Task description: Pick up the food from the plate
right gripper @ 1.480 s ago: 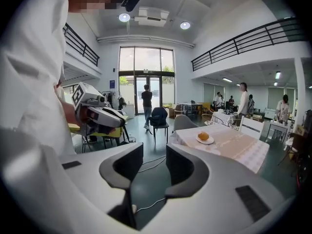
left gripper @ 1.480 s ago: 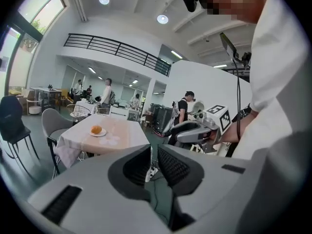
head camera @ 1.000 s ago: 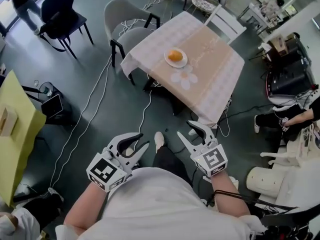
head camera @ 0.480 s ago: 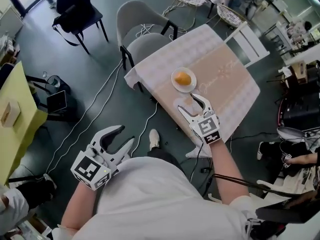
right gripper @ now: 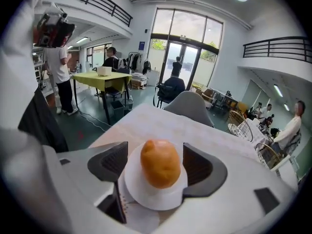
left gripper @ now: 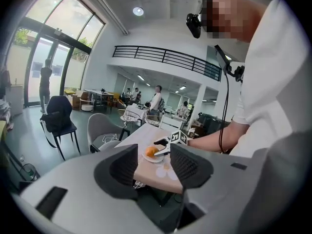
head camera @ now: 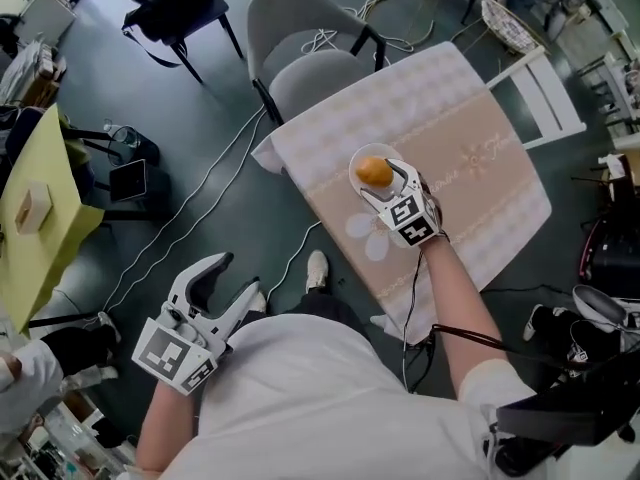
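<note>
Now right gripper (head camera: 383, 180) jaws just opened wide, straddling food (right gripper: 160, 163) on plate (right gripper: 146, 197), not touching; left gripper (head camera: 238, 278) jaws likewise, empty.

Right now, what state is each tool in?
Left tool: open, jaws just opened wider, nothing between them.
Right tool: open, jaws just opened wider, straddling the food on the plate, not gripping.

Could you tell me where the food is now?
In the head view, centre-right, the food sits on the plate between the right gripper's fingers, which have just been opening.
</note>
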Demonstrator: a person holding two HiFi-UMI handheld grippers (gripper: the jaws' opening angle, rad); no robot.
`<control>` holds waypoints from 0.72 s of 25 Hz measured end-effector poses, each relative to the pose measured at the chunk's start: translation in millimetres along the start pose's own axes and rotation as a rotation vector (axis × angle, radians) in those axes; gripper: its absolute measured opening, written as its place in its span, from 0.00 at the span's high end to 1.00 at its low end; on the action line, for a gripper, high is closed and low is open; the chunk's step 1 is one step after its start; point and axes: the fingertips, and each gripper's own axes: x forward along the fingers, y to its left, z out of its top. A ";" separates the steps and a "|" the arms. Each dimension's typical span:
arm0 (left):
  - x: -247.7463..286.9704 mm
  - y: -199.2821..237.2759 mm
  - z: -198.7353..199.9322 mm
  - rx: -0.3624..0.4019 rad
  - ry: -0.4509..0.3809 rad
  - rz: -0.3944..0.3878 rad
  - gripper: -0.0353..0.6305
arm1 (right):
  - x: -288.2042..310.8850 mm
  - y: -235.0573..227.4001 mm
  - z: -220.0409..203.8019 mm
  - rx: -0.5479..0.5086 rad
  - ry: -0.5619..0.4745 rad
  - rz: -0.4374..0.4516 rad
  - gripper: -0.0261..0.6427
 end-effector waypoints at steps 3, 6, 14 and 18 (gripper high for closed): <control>7.7 0.8 2.5 -0.012 0.013 0.024 0.64 | 22.4 -6.1 -13.5 -0.020 0.039 0.041 0.43; 13.4 3.0 6.3 -0.006 0.018 0.039 0.64 | 35.5 -8.2 -24.0 -0.019 0.068 0.065 0.43; 11.2 15.8 10.3 -0.005 0.018 0.059 0.65 | 41.4 -13.9 -28.6 0.038 0.081 0.066 0.43; 2.4 21.3 11.3 0.012 0.012 0.030 0.65 | 28.2 -15.2 -20.2 0.089 0.069 0.016 0.43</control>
